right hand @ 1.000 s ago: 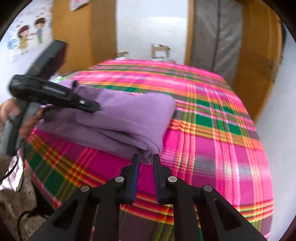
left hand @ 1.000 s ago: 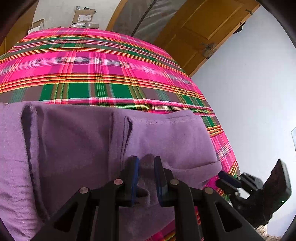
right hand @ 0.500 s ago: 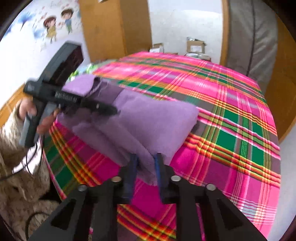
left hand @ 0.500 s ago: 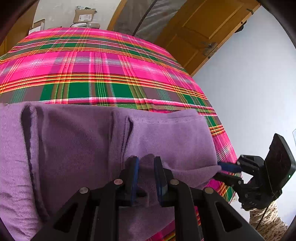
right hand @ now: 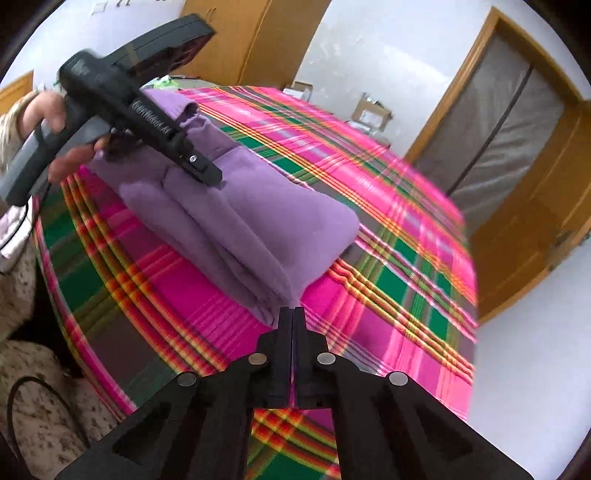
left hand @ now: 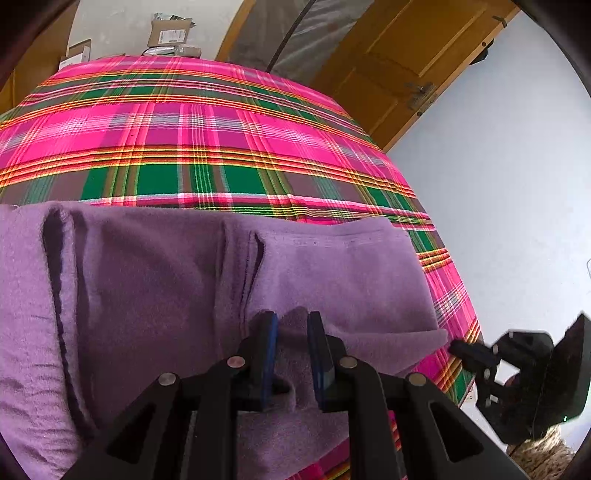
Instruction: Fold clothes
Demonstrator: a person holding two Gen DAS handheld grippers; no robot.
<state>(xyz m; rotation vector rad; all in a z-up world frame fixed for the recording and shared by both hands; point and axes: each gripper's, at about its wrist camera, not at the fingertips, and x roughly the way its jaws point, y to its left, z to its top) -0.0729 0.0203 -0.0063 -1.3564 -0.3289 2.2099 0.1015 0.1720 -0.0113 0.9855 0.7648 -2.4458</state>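
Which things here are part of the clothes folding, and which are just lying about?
Part of the job:
purple garment
left gripper, clamped on a fold of it
right gripper, shut at its corner
plaid bed cover

Lying about:
cardboard boxes
wooden door

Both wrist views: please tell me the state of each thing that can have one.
Purple fleece garment: folded into layers, lying on the plaid cloth.
Pink-and-green plaid cloth: spread flat.
Left gripper: shut on a garment fold.
Right gripper: shut, at the garment's corner.
Wooden door: closed.
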